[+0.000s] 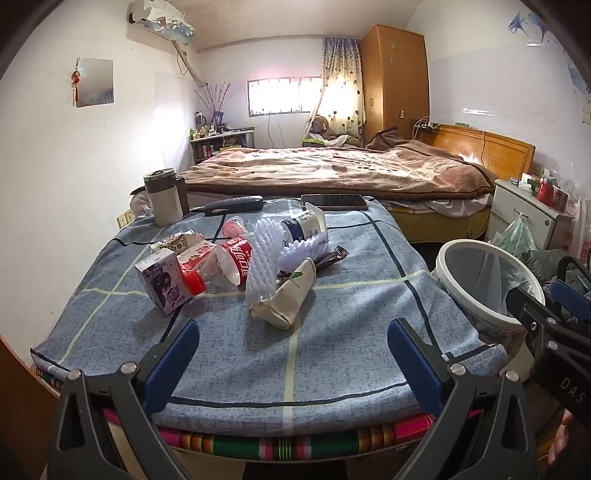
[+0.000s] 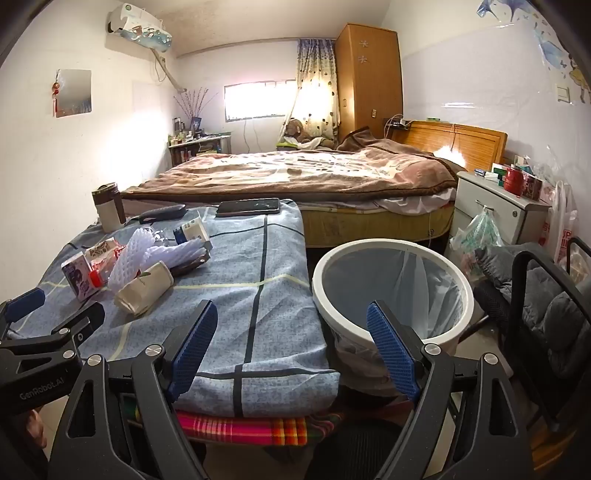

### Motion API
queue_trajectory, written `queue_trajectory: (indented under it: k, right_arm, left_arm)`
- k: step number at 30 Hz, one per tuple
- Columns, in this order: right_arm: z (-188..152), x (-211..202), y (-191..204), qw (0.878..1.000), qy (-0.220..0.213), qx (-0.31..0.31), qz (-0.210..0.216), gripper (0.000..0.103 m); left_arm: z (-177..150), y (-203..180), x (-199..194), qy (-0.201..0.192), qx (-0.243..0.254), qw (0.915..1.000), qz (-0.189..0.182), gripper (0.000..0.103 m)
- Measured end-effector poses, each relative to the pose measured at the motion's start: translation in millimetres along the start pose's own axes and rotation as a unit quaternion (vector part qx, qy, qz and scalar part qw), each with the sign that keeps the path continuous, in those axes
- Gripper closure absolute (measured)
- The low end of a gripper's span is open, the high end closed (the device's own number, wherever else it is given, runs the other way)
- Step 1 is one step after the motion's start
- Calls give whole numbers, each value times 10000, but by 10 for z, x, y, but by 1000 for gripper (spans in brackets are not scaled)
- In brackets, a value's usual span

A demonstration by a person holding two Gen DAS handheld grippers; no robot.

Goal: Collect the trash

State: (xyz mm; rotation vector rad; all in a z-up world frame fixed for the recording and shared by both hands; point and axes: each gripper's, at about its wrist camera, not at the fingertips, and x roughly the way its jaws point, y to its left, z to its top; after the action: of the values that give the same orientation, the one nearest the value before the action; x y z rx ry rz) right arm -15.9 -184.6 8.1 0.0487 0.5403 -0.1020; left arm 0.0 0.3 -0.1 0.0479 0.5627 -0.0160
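Both grippers, left gripper [image 1: 291, 365] and right gripper [image 2: 291, 343], hang with fingers wide and empty, so a grab into the tangled trash pile [image 1: 236, 266] near the table's [image 1: 332, 332] left edge could knock the carton [image 1: 162, 284] off.

place: home bedroom | bed [image 1: 332, 170] with brown blanket and wooden headboard [image 1: 487, 144] | wooden wardrobe [image 1: 393, 74] by curtained window [image 1: 284, 94] | white nightstand [image 2: 495, 203] | wall air conditioner [image 1: 162, 20] | cloth-covered table [image 1: 258, 332] at bed's foot
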Motion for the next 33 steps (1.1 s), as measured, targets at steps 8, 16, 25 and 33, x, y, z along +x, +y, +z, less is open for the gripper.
queue_trajectory:
  k: [8,16,25,33]
  right_arm:
    - [-2,-1,0,10000,-15,-8,0,19]
    - [1,-2,4,10000,-11,11,0,19]
    - [0,-1,12,10000,-7,15,2,19]
    - [0,-4,3,10000,-4,17,-4,19]
  left_arm:
    - [-2,4,-1,41,-7,10000,11,0]
    - [-1,3,-3,41,-5,10000,13,0]
    - [-2,5,-4,47,-8,10000,19,0]
    - [-13,69,-36,51,-9,10000,18,0]
